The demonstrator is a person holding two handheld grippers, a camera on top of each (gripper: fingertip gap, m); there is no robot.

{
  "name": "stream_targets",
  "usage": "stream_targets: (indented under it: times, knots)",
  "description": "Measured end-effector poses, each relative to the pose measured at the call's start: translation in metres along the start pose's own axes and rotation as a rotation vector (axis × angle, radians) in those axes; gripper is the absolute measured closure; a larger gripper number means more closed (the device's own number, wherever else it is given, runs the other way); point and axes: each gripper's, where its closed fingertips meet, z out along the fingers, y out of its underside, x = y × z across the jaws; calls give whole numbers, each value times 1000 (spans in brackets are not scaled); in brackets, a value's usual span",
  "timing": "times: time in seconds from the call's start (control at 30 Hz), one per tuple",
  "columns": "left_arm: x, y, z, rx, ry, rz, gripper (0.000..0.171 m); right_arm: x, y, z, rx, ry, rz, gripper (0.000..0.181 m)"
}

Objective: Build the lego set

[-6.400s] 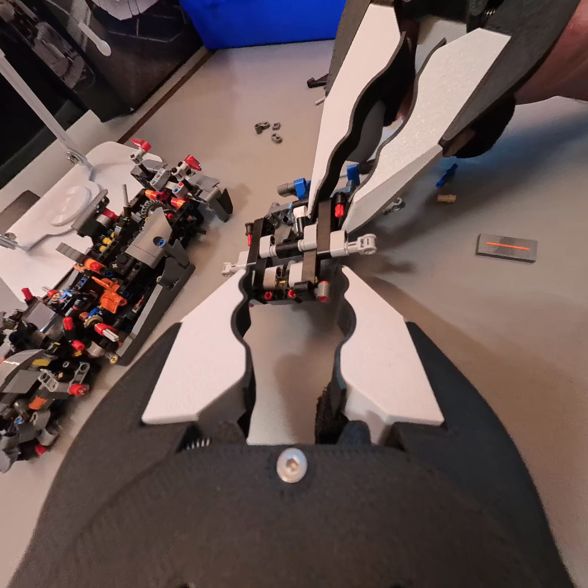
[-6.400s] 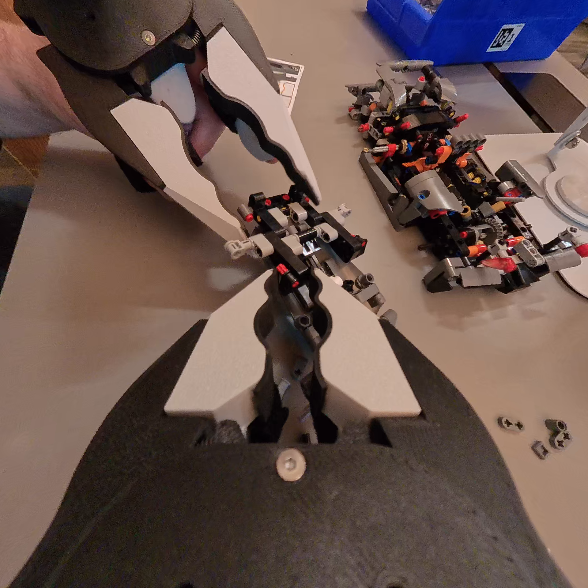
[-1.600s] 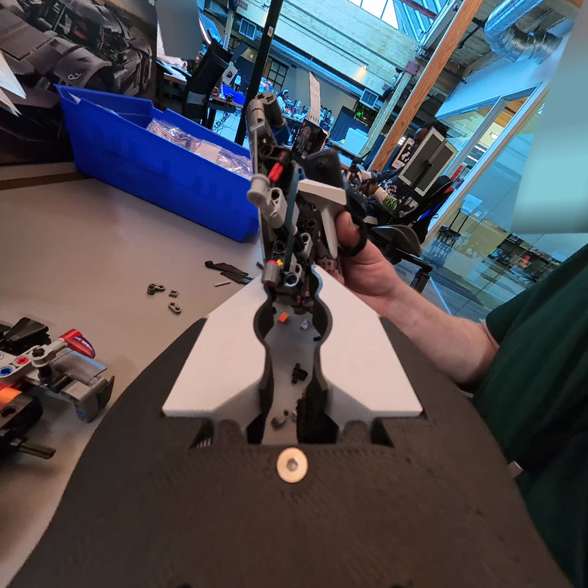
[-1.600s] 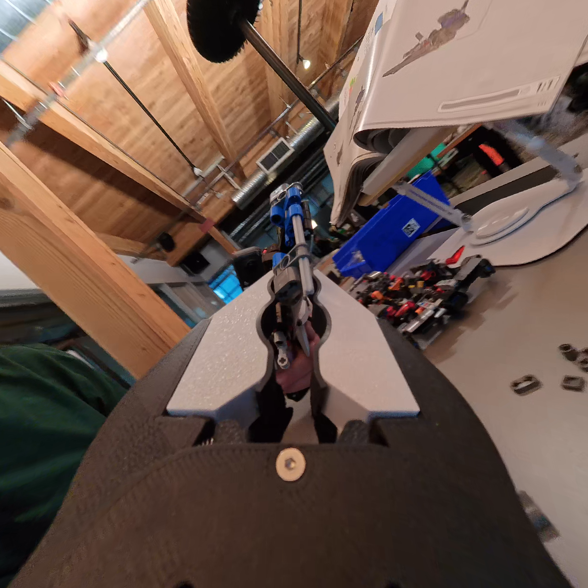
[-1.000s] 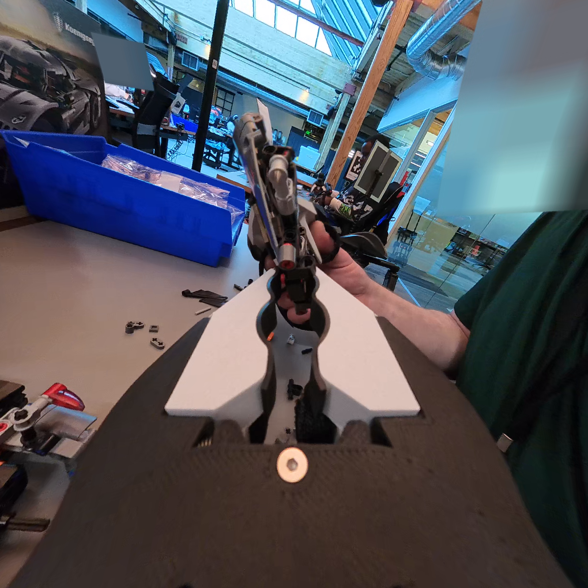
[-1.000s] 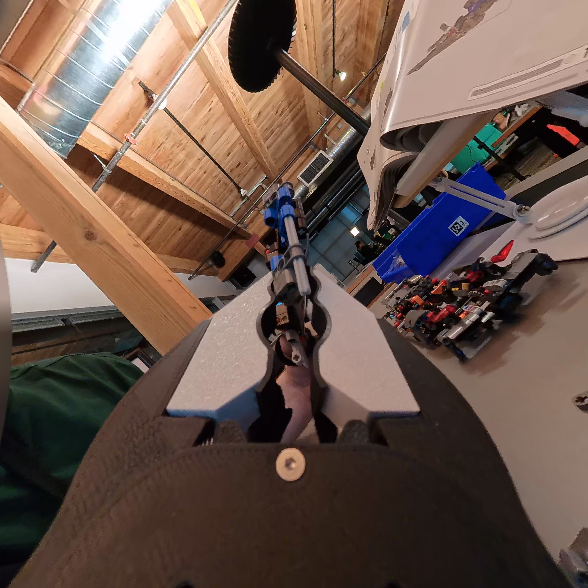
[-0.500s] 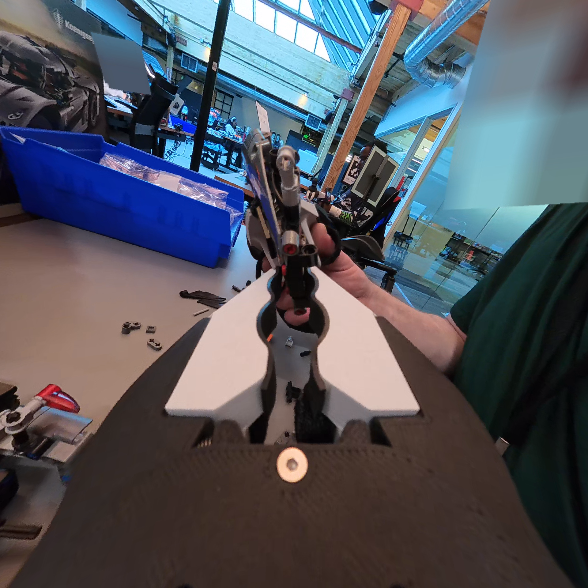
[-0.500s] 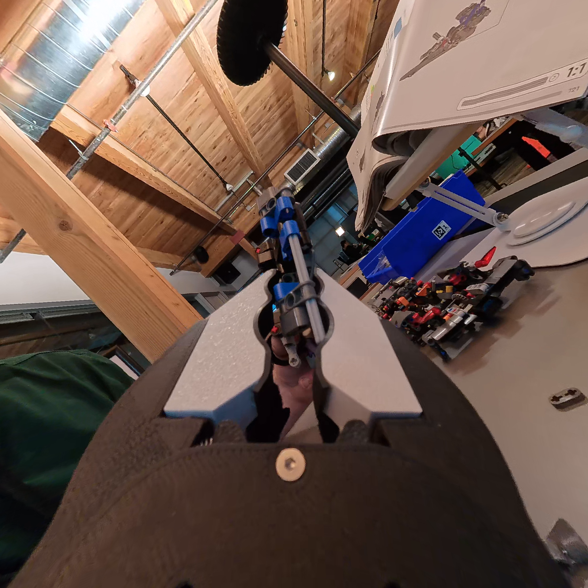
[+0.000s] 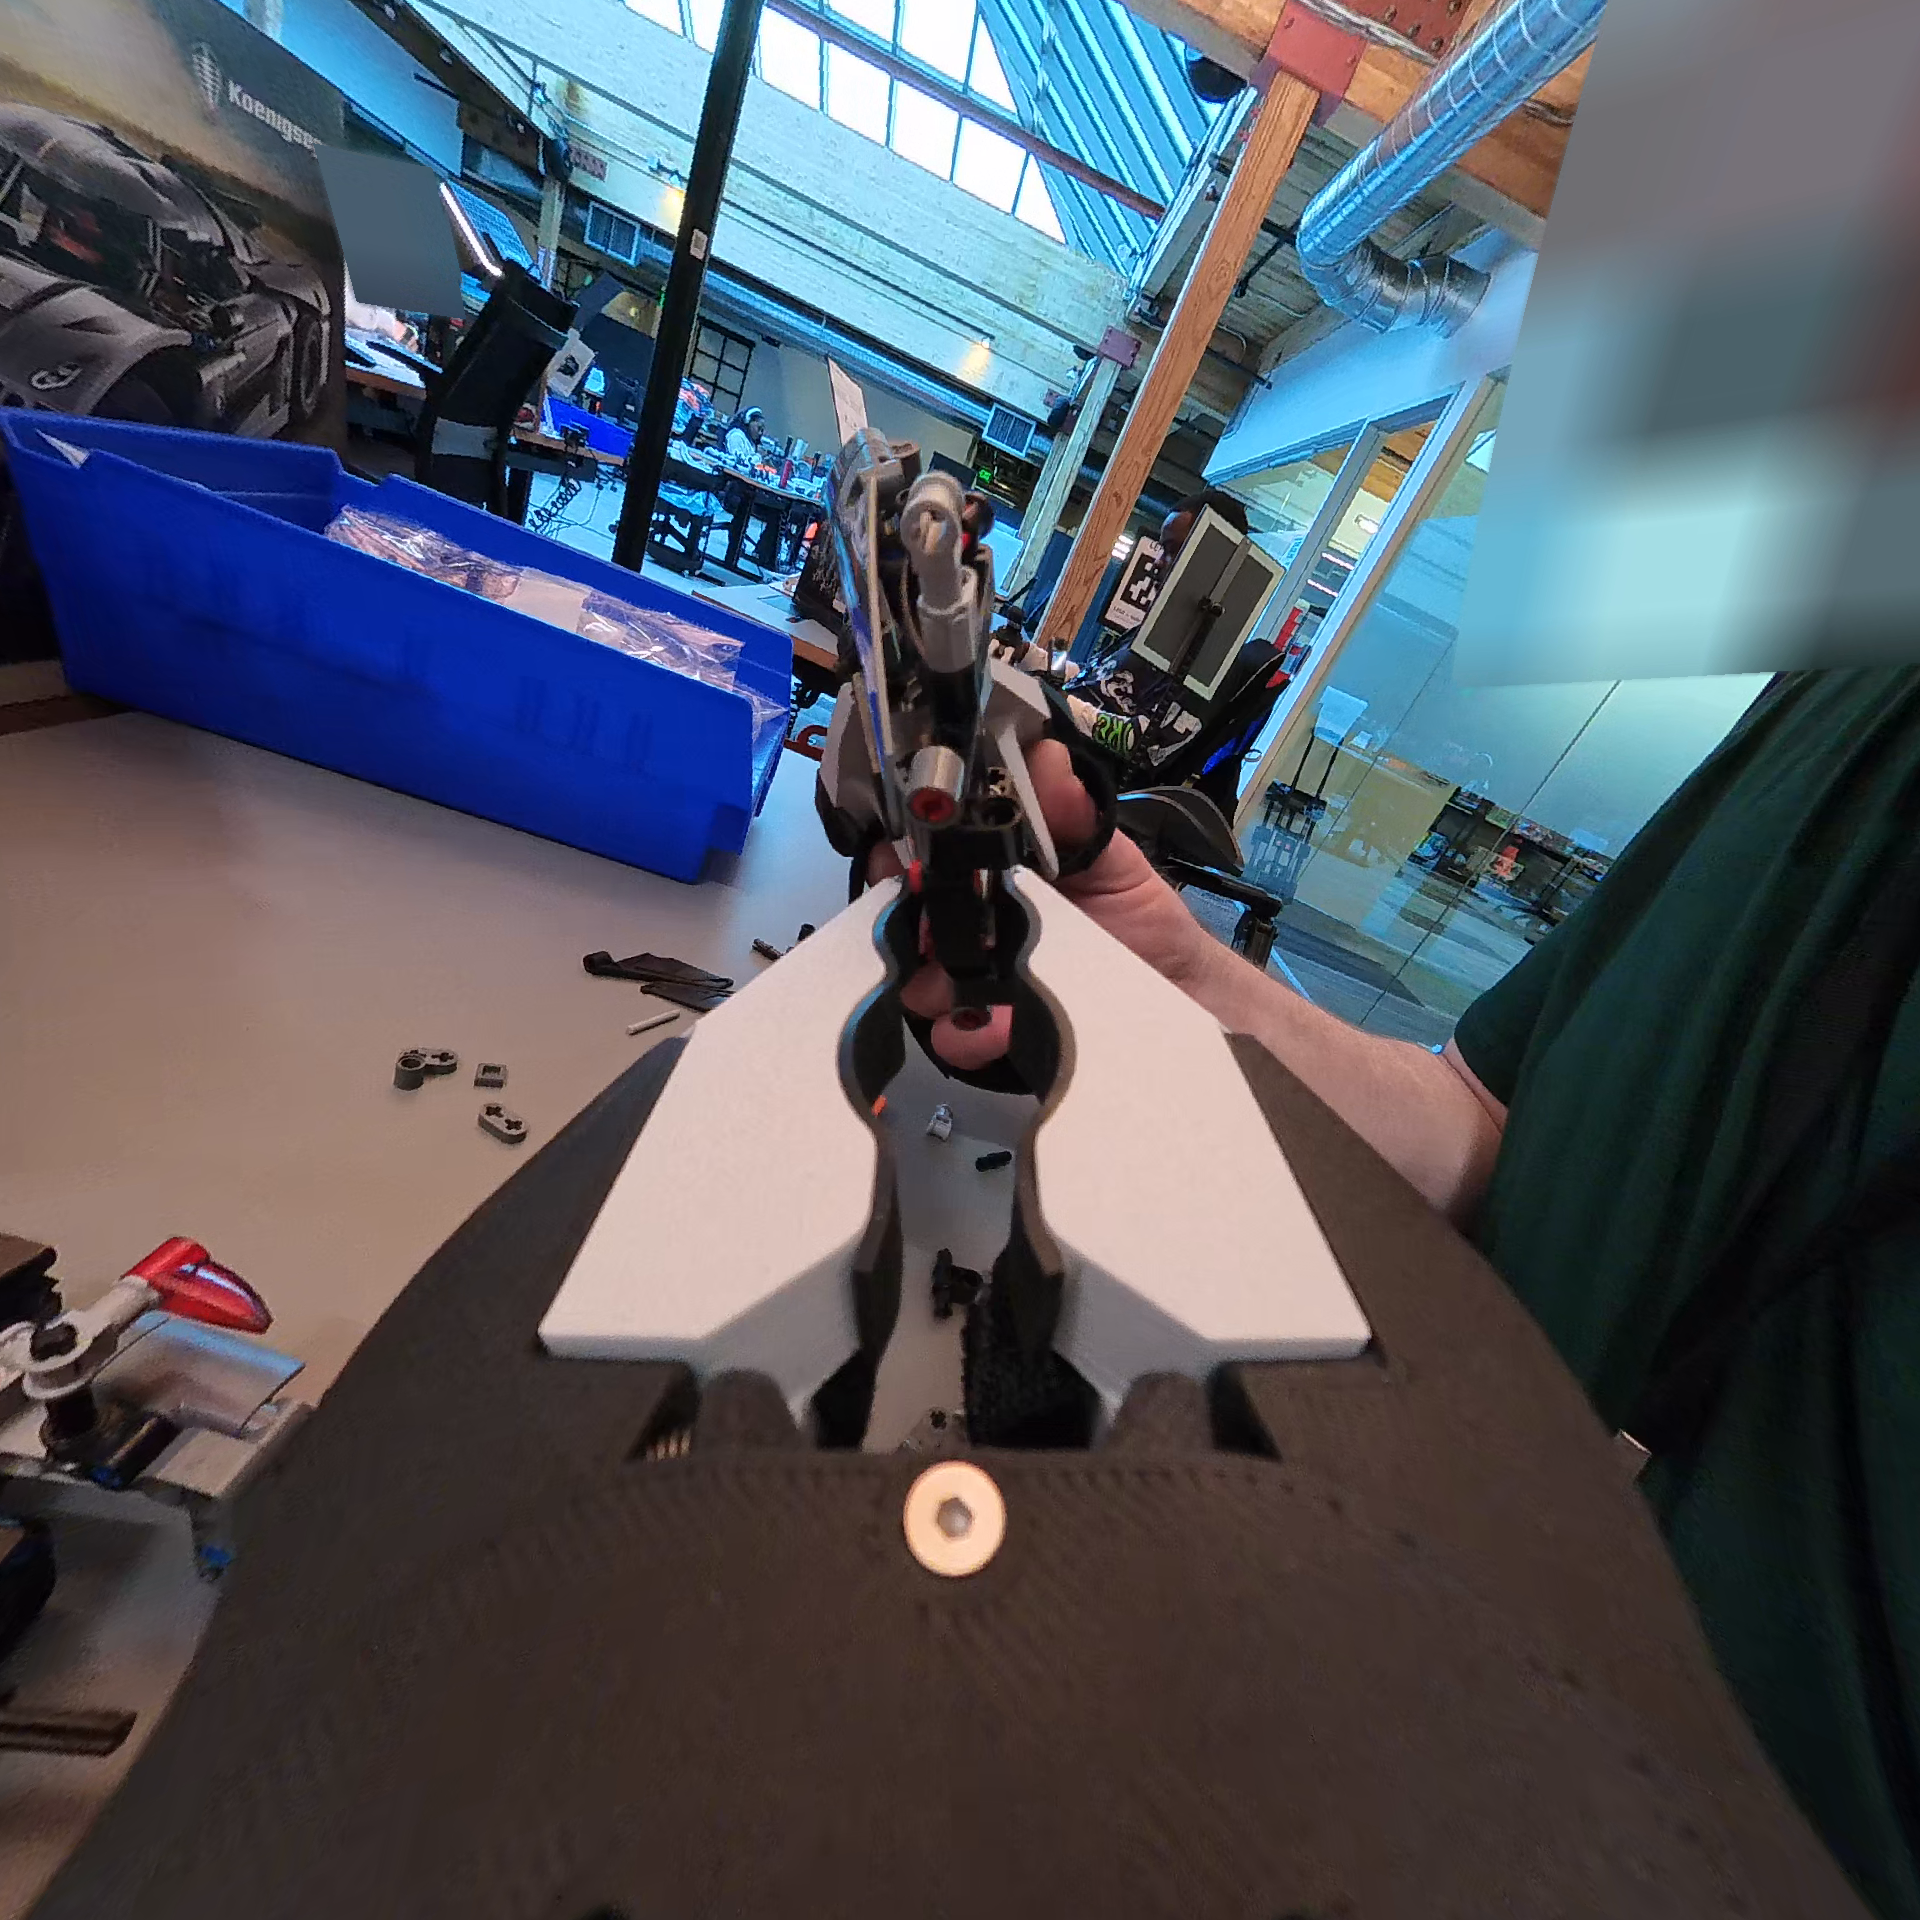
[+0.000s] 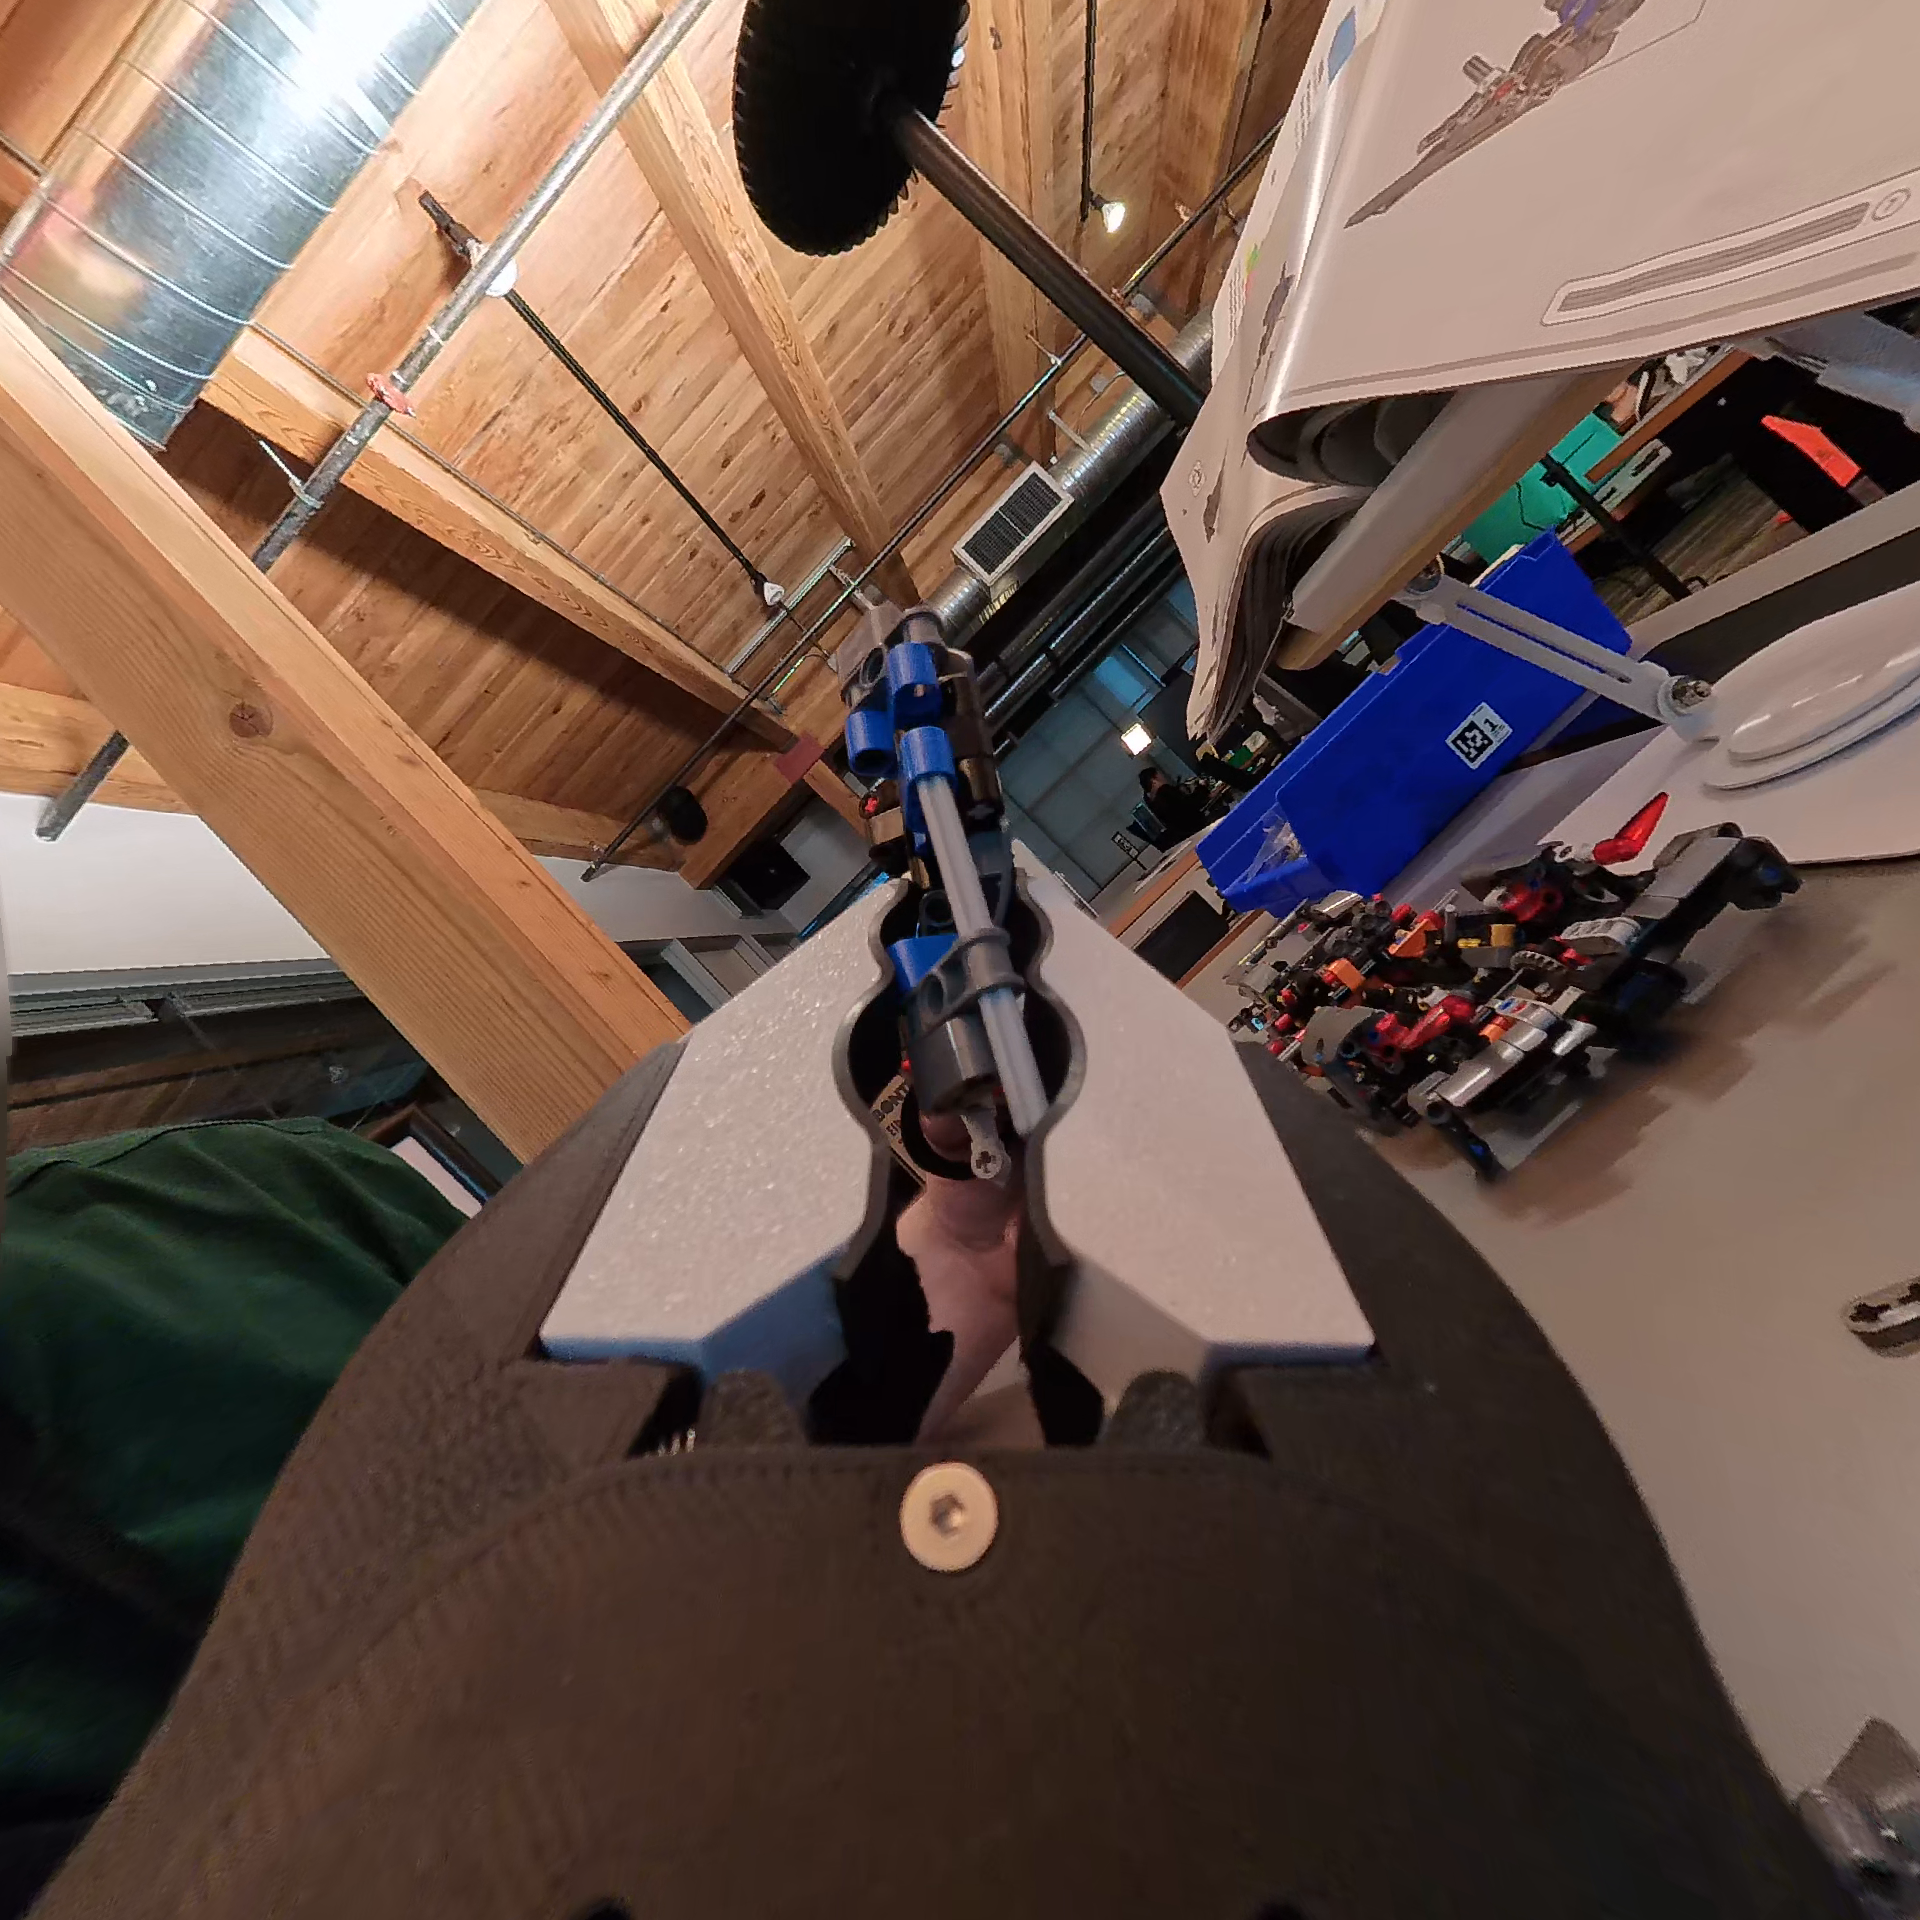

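Both grippers hold one small lego sub-assembly up in the air above the table. In the left wrist view its black and grey end with red pins [image 9: 940, 748] stands upright between my left gripper's [image 9: 956, 914] shut fingertips. The right gripper's white finger [image 9: 1023, 727] and the hand holding it [image 9: 1112, 873] are just behind. In the right wrist view my right gripper [image 10: 956, 914] is shut on the other end [image 10: 925, 821], which has blue connectors and a thin grey axle. The big lego car chassis [image 10: 1507, 987] lies on the grey table to the right.
A blue parts bin [image 9: 364, 644] stands at the back of the table [image 9: 208, 935]. Loose grey pieces [image 9: 457, 1081] and black pieces [image 9: 655, 971] lie near it. A chassis end with a red part [image 9: 156, 1340] is at the left. An instruction booklet [image 10: 1558, 208] hangs on a stand. A person in a green shirt [image 9: 1714, 1039] is at the right.
The sub-assembly was on the table 6.4 s ago; both grippers now hold it raised. Over the last second it has tilted and turned slightly between the fingers.
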Motion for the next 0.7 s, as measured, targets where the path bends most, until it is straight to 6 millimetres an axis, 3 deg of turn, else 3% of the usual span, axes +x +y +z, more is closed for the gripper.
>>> stream_targets:
  times: [0.7]
  knots:
    - [-2, 1, 0, 6, 1, -8, 160, 3, 0, -1, -2, 23, -11, 166]
